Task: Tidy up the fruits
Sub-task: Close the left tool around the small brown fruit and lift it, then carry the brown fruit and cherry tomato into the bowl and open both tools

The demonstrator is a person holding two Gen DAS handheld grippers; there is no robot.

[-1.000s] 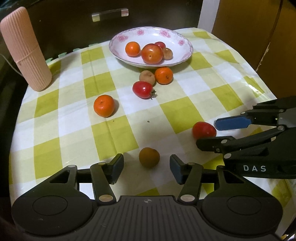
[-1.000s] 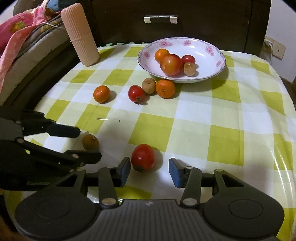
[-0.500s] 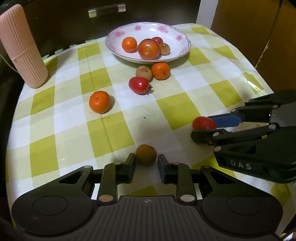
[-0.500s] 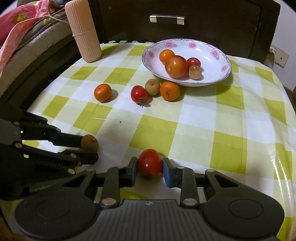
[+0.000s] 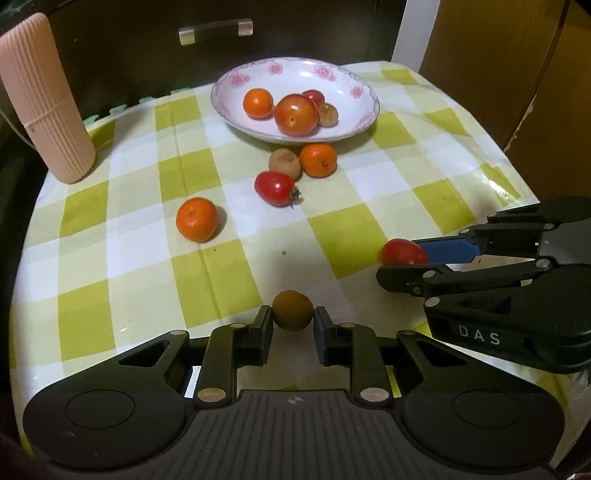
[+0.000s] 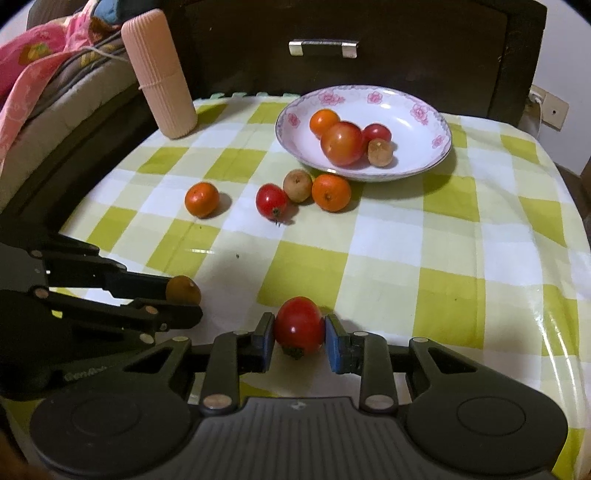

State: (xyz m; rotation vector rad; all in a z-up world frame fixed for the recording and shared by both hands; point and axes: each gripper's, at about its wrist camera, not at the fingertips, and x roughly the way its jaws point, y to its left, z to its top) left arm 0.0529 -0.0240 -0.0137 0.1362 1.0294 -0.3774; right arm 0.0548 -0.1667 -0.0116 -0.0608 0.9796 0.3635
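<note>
My left gripper (image 5: 292, 326) is shut on a small brown fruit (image 5: 292, 309), just above the checked cloth near the front edge. It also shows in the right wrist view (image 6: 183, 290). My right gripper (image 6: 299, 338) is shut on a red tomato (image 6: 298, 325), which also shows in the left wrist view (image 5: 402, 252). A flowered white plate (image 5: 354, 110) at the back holds an orange, a big tomato, a small red tomato and a brown fruit. Loose on the cloth lie an orange (image 5: 196, 219), a red tomato (image 5: 275, 188), a brown fruit (image 5: 283, 162) and another orange (image 5: 318, 160).
A ribbed pink cylinder (image 5: 46, 99) stands at the back left of the table. A dark drawer front with a metal handle (image 5: 216, 31) is behind the plate. Bedding (image 6: 33, 66) lies to the left. The table edge falls away at the right.
Both grippers went from open around their fruits to shut on them. The left closed on the brown fruit, the right on the red tomato. Both views have shifted slightly.
</note>
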